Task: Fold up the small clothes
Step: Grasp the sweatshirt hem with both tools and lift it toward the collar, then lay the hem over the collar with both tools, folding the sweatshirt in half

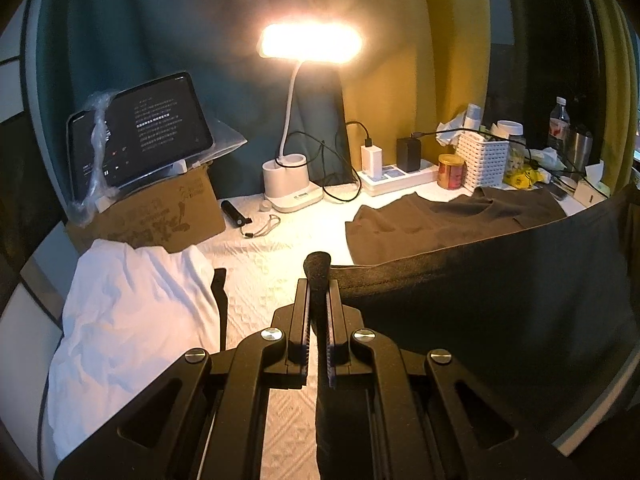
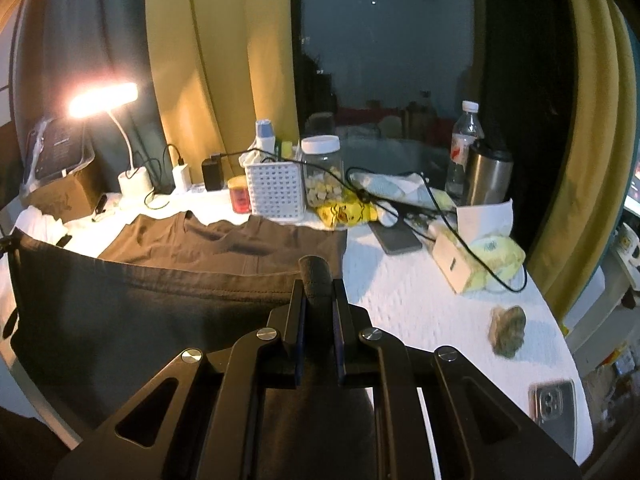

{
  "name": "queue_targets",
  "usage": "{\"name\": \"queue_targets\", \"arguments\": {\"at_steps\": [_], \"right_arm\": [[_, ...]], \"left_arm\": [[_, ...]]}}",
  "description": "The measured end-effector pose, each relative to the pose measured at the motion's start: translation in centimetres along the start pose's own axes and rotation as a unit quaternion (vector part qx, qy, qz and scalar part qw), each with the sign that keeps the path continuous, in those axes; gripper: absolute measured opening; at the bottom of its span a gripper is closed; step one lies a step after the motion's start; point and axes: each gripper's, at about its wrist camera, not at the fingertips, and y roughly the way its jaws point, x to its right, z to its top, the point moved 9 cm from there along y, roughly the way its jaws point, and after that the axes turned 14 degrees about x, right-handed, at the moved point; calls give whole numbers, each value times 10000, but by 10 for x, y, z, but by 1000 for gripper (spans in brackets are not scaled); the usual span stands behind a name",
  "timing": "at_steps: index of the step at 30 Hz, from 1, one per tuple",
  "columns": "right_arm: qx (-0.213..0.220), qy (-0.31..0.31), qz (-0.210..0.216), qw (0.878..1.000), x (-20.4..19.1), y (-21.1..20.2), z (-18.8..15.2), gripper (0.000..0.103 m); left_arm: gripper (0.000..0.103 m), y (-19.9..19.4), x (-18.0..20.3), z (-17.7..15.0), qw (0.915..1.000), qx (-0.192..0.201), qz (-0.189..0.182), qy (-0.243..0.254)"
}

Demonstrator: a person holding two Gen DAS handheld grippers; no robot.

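Grippers first — the left gripper [image 1: 318, 276] and the right gripper [image 2: 318, 280] are each clamped tight on a corner of the dark T-shirt [image 1: 480, 304], its hem stretched between them above the white-covered table [image 2: 420, 300]. Its collar end lies flat beyond, near the desk lamp [image 1: 296, 184].

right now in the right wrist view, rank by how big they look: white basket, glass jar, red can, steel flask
1. white basket
2. steel flask and glass jar: these look alike in size, so I won't rank them against each other
3. red can, clearly smallest

All four stand along the back of the table, so nearness matters little.
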Motion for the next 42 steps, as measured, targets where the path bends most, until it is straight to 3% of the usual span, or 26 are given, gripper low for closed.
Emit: {"name": "queue_targets", "arguments": {"at_steps": [20, 42], "right_arm": [[140, 47, -76, 9999, 19, 67, 33, 13], [166, -114, -177, 9996, 31, 135, 53, 13]], "left_arm": [[5, 70, 5, 46, 9996, 167, -112, 177], [5, 139, 4, 70, 9992, 202, -178, 297]]}}
